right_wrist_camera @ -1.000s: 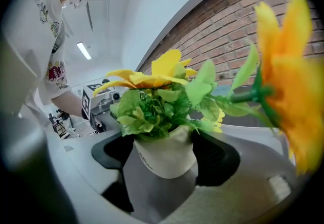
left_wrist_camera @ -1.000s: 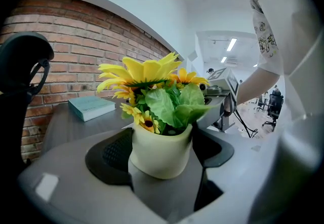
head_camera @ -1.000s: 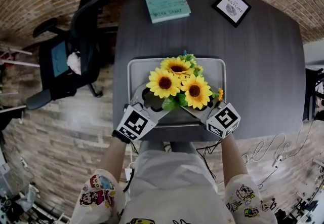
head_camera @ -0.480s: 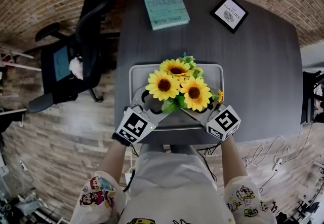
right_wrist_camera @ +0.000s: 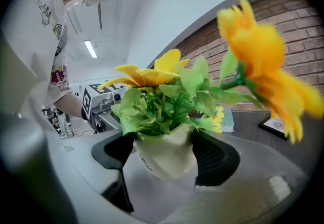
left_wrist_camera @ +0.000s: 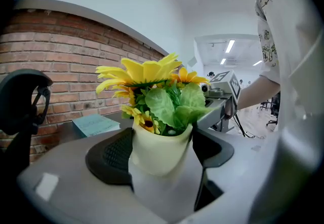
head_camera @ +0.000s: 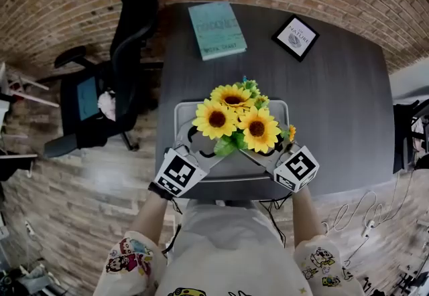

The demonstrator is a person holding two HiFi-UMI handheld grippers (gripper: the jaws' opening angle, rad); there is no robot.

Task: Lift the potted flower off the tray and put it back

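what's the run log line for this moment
left gripper: shut on potted flower | right gripper: shut on potted flower | potted flower: upright, over tray

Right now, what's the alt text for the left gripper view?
The left tongs grip a cream pot of sunflowers between black pads, filling the centre. Behind are the right tongs, a teal book and a brick wall.

The flowers [head_camera: 236, 120] have yellow petals, brown centres and green leaves. The pot [left_wrist_camera: 161, 149] is cream, the tray [head_camera: 232, 169] light grey, the desk [head_camera: 335, 114] dark grey, the book [head_camera: 216, 29] teal.
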